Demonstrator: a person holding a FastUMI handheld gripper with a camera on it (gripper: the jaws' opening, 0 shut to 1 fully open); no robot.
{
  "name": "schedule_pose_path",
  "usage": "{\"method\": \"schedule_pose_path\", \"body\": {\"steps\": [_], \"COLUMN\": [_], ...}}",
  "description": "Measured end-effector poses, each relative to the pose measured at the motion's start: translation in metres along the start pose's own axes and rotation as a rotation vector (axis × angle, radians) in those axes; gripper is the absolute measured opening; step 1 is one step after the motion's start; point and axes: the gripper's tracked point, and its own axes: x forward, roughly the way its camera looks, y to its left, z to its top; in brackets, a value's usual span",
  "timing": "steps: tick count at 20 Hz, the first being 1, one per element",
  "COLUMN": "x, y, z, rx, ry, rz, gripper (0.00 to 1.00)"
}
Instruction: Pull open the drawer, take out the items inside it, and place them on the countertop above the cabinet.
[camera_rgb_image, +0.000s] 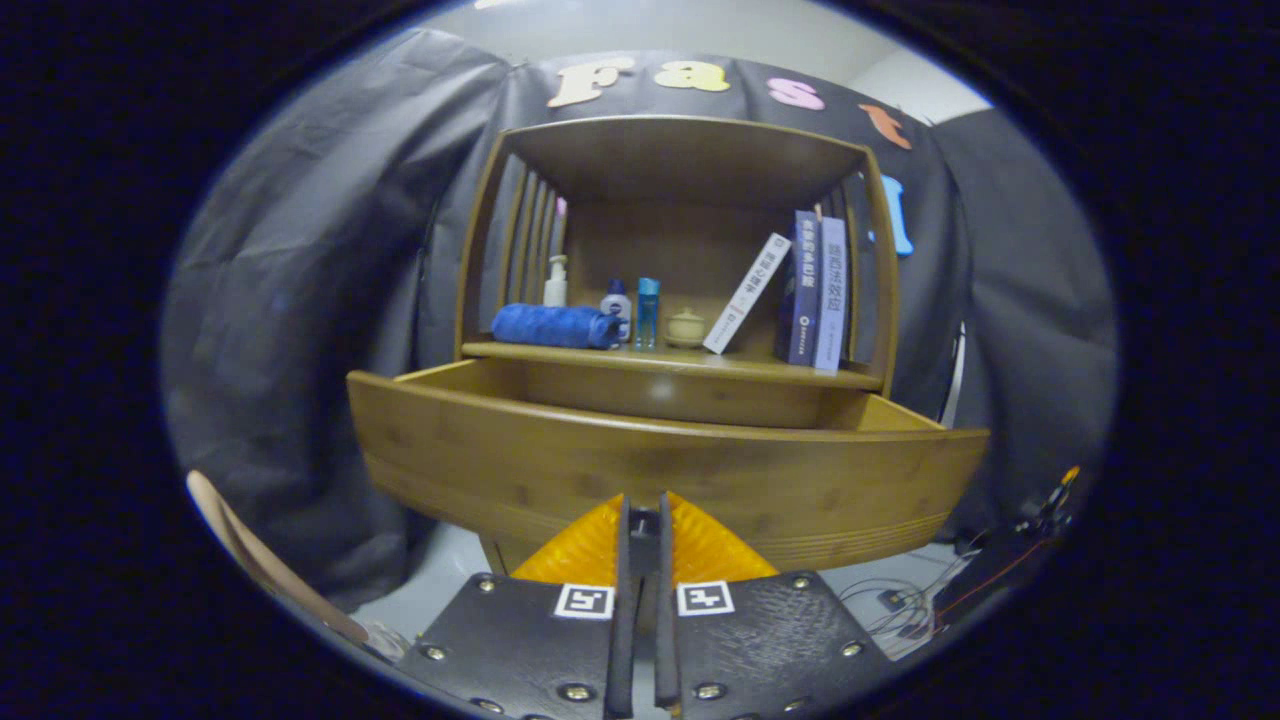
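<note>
The wooden drawer (660, 470) of the cabinet stands pulled out toward me, and its curved front panel hides what lies inside. My gripper (645, 512) is pressed against the middle of that front panel. Its fingers are nearly together, shut on a small dark handle (645, 522) between the tips. Just above the drawer runs the countertop (680, 362), under the cabinet's open hutch.
On the countertop lie a rolled blue towel (555, 326), a pump bottle (556, 282), two small bottles (632, 310), a little lidded jar (686, 328) and three books (805, 290), one leaning. Cables (900, 600) trail on the floor at the right. A curved pale wooden edge (250, 550) shows at the lower left.
</note>
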Motion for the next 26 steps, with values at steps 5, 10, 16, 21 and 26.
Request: {"method": "schedule_pose_path", "body": {"steps": [5, 10, 16, 21, 26], "x": [-0.009, -0.009, 0.003, 0.040, 0.103], "y": [-0.002, 0.007, 0.016, 0.022, 0.033], "z": [-0.017, 0.007, 0.074, 0.129, 0.105], "rx": [0.047, 0.044, 0.061, 0.075, 0.003], "ry": [0.034, 0.004, -0.050, -0.041, 0.248], "rz": [0.023, 0.065, 0.115, 0.167, 0.222], "gripper": [0.05, 0.05, 0.04, 0.12, 0.54]}}
